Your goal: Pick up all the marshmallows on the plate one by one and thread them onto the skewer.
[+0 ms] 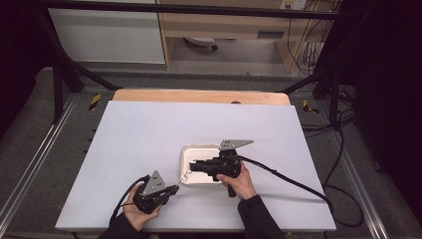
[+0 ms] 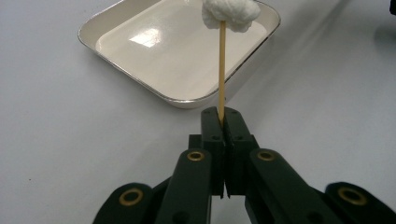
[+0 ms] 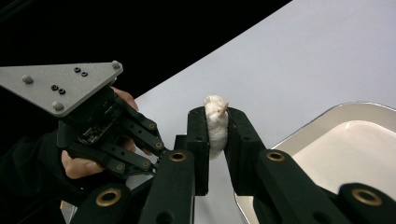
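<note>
My left gripper is shut on the lower end of a thin wooden skewer. The skewer rises to a white fluffy lump stuck on its tip, held over the near rim of a white tray. In the high view the left gripper sits at the table's front, just left of the tray. My right gripper hovers over the tray and points at the lump. In the right gripper view its jaws stand narrowly apart, the lump showing in the gap between them.
The tray's inside is glossy and bare. A white sheet covers the table, with a wooden edge at the back. The right gripper's cable trails off to the right. Metal frame bars and cables stand around the table.
</note>
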`<state>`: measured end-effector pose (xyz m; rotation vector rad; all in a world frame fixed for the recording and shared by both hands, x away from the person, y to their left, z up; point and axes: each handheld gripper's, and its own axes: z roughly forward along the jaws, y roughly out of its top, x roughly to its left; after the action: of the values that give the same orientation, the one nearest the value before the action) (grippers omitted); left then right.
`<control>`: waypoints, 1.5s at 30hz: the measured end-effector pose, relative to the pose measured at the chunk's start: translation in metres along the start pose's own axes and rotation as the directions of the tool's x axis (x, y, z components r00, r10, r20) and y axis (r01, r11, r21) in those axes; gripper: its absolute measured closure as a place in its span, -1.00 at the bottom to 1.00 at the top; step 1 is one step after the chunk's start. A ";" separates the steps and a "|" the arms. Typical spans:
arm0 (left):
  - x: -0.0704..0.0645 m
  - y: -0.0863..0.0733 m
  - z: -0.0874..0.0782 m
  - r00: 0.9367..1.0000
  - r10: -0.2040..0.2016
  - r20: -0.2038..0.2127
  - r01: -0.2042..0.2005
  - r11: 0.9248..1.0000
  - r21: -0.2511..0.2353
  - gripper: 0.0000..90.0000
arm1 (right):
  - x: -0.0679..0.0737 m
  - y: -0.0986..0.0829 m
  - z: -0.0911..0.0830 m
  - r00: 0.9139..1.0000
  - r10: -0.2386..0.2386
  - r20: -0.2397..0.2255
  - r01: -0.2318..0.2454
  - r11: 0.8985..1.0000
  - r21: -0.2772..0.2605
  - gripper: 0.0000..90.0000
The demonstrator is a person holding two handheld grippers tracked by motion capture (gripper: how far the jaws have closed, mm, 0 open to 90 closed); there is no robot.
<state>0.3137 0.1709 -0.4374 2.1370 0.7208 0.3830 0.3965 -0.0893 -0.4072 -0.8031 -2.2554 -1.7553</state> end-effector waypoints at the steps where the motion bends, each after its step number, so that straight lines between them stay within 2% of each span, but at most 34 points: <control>1: 0.000 0.000 0.000 1.000 0.001 0.002 -0.001 1.000 -0.005 0.97 | 0.000 0.000 0.000 1.000 -0.002 -0.002 0.002 1.000 0.001 0.81; 2: 0.000 0.001 -0.001 1.000 0.000 0.013 0.000 1.000 -0.031 0.97 | 0.000 -0.001 0.001 1.000 0.002 -0.006 -0.002 1.000 0.006 0.81; 3: -0.001 0.004 -0.002 1.000 0.002 -0.001 -0.002 1.000 -0.023 0.97 | 0.000 -0.003 0.004 1.000 0.004 -0.016 -0.003 0.999 0.036 0.81; 4: -0.002 0.005 -0.002 1.000 0.021 -0.022 -0.021 1.000 -0.015 0.97 | 0.001 -0.006 0.007 1.000 -0.001 -0.013 0.002 0.999 0.050 0.80; 6: 0.001 0.004 -0.002 1.000 -0.020 0.011 0.021 0.999 -0.033 0.97 | 0.002 -0.006 0.007 1.000 -0.019 -0.006 0.019 1.000 0.024 0.80; 10: 0.001 0.003 -0.002 1.000 -0.016 0.004 0.016 0.999 -0.029 0.97 | 0.004 -0.004 0.006 1.000 -0.028 0.006 0.028 1.000 0.015 0.70; 14: 0.003 0.001 -0.002 1.000 -0.028 -0.002 0.028 0.999 -0.022 0.97 | 0.007 0.002 -0.003 0.997 -0.055 0.062 0.055 0.998 -0.001 0.24; 17: 0.005 0.000 -0.004 0.999 -0.039 -0.002 0.039 0.999 -0.032 0.97 | 0.010 0.006 -0.012 0.989 -0.092 0.115 0.093 0.996 0.002 -0.04; 22: 0.006 0.000 -0.004 0.999 -0.052 0.004 0.052 0.998 -0.029 0.97 | 0.006 0.005 -0.025 0.966 -0.128 0.223 0.120 0.992 0.050 -0.50; 26: 0.007 0.001 -0.004 0.998 -0.064 0.011 0.065 0.997 -0.029 0.97 | -0.003 -0.002 -0.036 0.949 -0.128 0.288 0.114 0.991 0.064 -0.69; 30: 0.008 0.002 -0.005 0.997 -0.073 0.018 0.074 0.997 -0.028 0.96 | -0.014 -0.010 -0.047 0.935 -0.114 0.335 0.086 0.992 0.096 -0.87; 34: 0.009 0.003 -0.006 0.996 -0.081 0.023 0.082 0.996 -0.026 0.96 | -0.023 -0.020 -0.060 0.923 -0.103 0.371 0.063 0.991 0.118 -0.93; 38: 0.012 0.006 -0.007 0.995 -0.093 0.033 0.094 0.995 -0.023 0.96 | -0.031 -0.030 -0.075 0.901 -0.101 0.422 0.047 0.990 0.135 -0.97; 40: 0.012 0.007 -0.007 0.995 -0.096 0.034 0.097 0.995 -0.018 0.96 | -0.034 -0.034 -0.083 0.893 -0.111 0.435 0.051 0.988 0.146 -0.98; 41: 0.013 0.007 -0.007 0.995 -0.097 0.034 0.097 0.995 -0.015 0.96 | -0.035 -0.037 -0.087 0.891 -0.115 0.440 0.053 0.987 0.151 -0.98; 45: 0.015 0.012 -0.008 0.994 -0.103 0.033 0.103 0.995 -0.010 0.96 | -0.039 -0.045 -0.103 0.889 -0.108 0.445 0.046 0.988 0.149 -0.98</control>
<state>0.3260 0.1792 -0.4233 2.0804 0.8046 0.2958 0.3867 -0.2048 -0.4330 -1.2144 -2.6964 -1.5456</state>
